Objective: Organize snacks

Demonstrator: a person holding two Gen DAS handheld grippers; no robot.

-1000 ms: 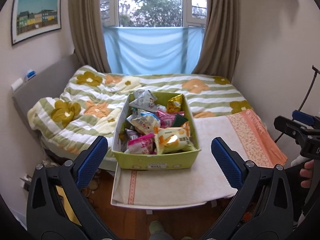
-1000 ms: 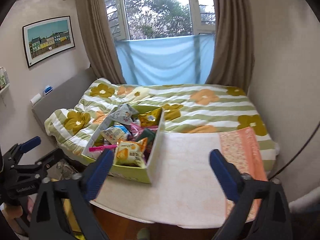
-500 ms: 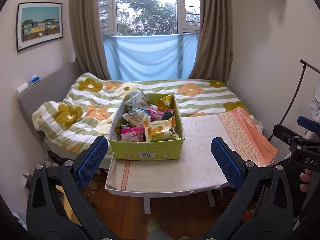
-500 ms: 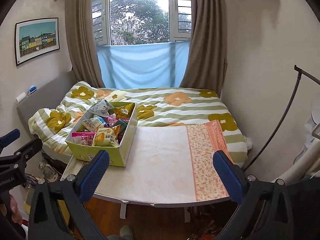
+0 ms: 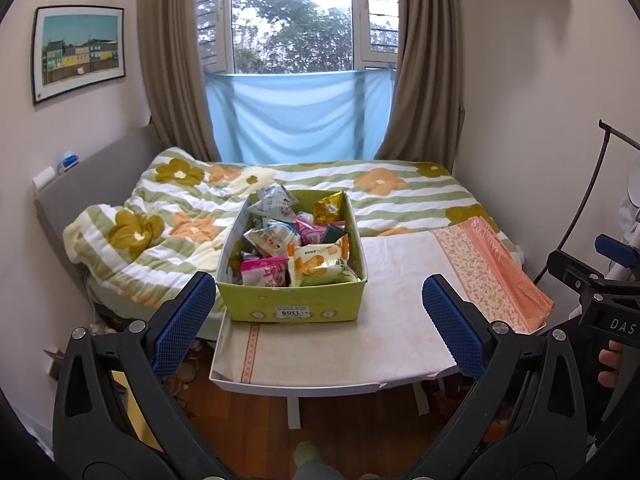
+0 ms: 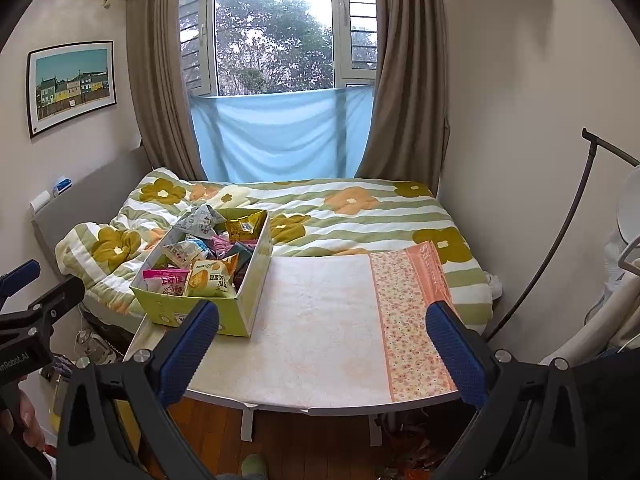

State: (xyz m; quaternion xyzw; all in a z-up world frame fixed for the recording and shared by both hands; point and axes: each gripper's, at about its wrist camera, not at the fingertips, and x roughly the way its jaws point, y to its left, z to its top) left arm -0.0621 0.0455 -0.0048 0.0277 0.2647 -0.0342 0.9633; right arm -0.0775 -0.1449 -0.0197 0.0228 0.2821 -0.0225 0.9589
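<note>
Snacks heaped loosely in green box.

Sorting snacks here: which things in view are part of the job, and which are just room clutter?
Job:
green snack box
orange-and-white snack bag
pink snack packet
gold packet
table
left gripper and right gripper, both open

Not the job:
floral quilt
framed picture
curtains

Ahead of me: bed under a green-striped floral duvet, brown curtains flanking the window. Blue cloth hangs below the panes. Framed picture on the left wall.
</note>
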